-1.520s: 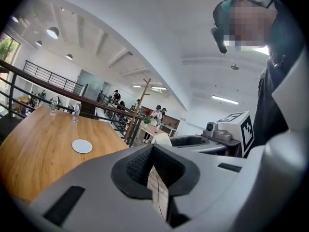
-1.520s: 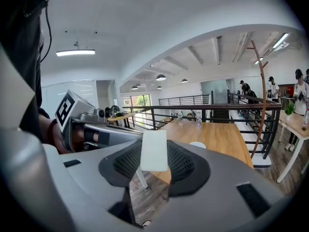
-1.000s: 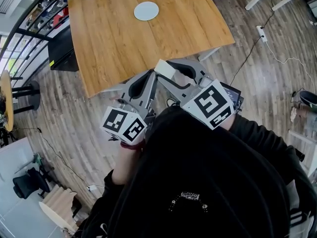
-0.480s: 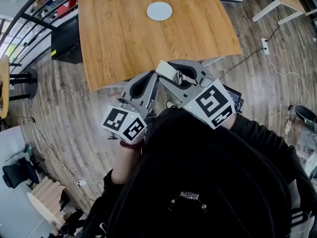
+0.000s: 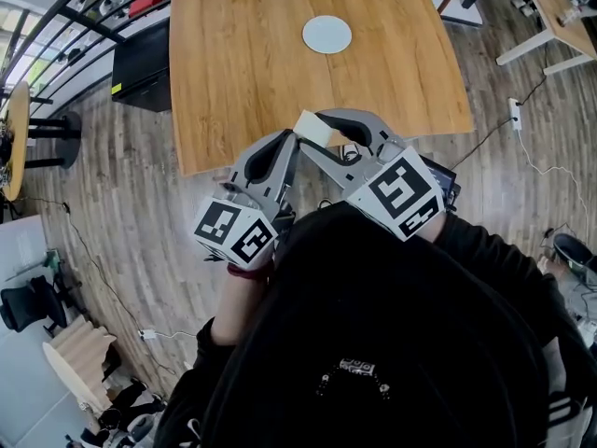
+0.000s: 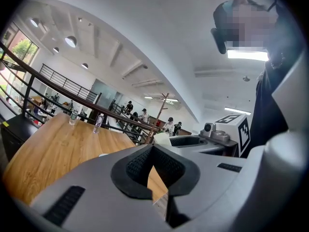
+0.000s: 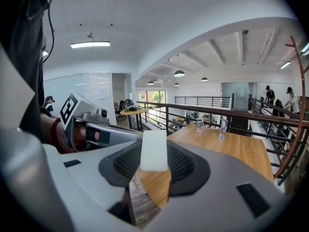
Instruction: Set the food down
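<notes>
Head view, what moved: The table (image 5: 242, 73) and the white plate (image 5: 327, 35) sit lower and further right in my picture than a second ago. So I am coming up to them.
Head view, what stayed: Both grippers are in the same spot in front of my body as before.
Head view, food: The food (image 5: 311, 126) is a small pale block. It is up in the air at the tip of the right gripper (image 5: 319, 132). It looks to be about at the table's near edge, well apart from the plate.
Head view, other gripper: The left gripper (image 5: 285, 144) is just beside the right one, with nothing at its tip.
Left gripper view, jaws: The two jaws are pressed together at the tips. Nothing is between them.
Left gripper view, food: A pale lump (image 6: 161, 138) shows just past the jaws. I think it is the food, but it is too small here to be sure.
Right gripper view, jaws: The jaws are clamped on the food (image 7: 154, 150). The block stands upright between the dark pads (image 7: 186, 164).
Right gripper view, table: The wooden top lies ahead and below, with two bottles (image 7: 199, 125) near the far rail.
What it means: The food is not set down yet. I judge this is the carrying part. Next I would reach out over the table, most likely to the plate, go down low, and only then let the jaws go loose.
</notes>
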Demonstrator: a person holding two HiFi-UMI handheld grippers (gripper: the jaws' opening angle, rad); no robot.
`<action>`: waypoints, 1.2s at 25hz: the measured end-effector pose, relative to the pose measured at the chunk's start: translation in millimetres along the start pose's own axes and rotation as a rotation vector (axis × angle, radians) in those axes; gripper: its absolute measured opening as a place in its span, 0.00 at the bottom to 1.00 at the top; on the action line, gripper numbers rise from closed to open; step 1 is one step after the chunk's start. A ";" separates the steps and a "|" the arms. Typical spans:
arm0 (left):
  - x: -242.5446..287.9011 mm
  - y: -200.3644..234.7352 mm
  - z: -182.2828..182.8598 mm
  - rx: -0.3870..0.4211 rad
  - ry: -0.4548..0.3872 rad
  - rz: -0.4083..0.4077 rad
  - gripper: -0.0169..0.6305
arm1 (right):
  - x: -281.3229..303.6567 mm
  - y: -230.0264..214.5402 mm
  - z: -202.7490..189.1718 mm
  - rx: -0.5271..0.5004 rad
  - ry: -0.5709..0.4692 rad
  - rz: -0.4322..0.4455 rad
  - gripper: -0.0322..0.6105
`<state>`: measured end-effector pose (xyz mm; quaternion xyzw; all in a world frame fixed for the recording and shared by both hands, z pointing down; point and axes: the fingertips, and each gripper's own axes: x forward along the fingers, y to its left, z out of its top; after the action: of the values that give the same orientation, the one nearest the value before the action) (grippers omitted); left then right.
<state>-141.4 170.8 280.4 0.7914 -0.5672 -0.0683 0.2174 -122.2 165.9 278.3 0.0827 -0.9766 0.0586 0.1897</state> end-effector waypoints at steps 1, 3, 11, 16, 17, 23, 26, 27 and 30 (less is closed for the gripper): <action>4.1 4.1 2.0 -0.005 -0.002 0.007 0.03 | 3.5 -5.0 1.5 0.000 0.001 0.006 0.32; 12.2 13.0 6.7 -0.013 -0.005 0.021 0.03 | 11.4 -15.1 5.0 0.000 0.002 0.017 0.32; 58.2 38.9 23.6 -0.028 0.021 0.036 0.03 | 31.3 -65.6 14.9 0.024 0.015 0.036 0.32; 97.0 49.6 29.0 -0.043 0.047 0.044 0.03 | 36.8 -105.9 15.2 0.057 0.020 0.037 0.32; 103.5 51.5 28.8 -0.044 0.056 0.044 0.03 | 37.7 -112.6 14.1 0.064 0.021 0.040 0.32; 148.0 60.8 27.5 -0.059 0.110 0.066 0.03 | 41.1 -157.3 6.5 0.117 0.024 0.064 0.32; 164.0 66.0 23.6 -0.072 0.139 0.091 0.03 | 44.0 -173.7 0.4 0.153 0.025 0.084 0.32; 168.5 67.9 22.3 -0.074 0.150 0.098 0.03 | 45.2 -178.3 -1.6 0.165 0.025 0.091 0.32; 180.2 72.2 17.6 -0.074 0.183 0.125 0.03 | 48.3 -189.9 -8.7 0.199 0.018 0.118 0.32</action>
<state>-147.7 -20.0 320.1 0.7489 -0.5901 -0.0031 0.3014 -128.3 -25.6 320.5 0.0429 -0.9673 0.1673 0.1856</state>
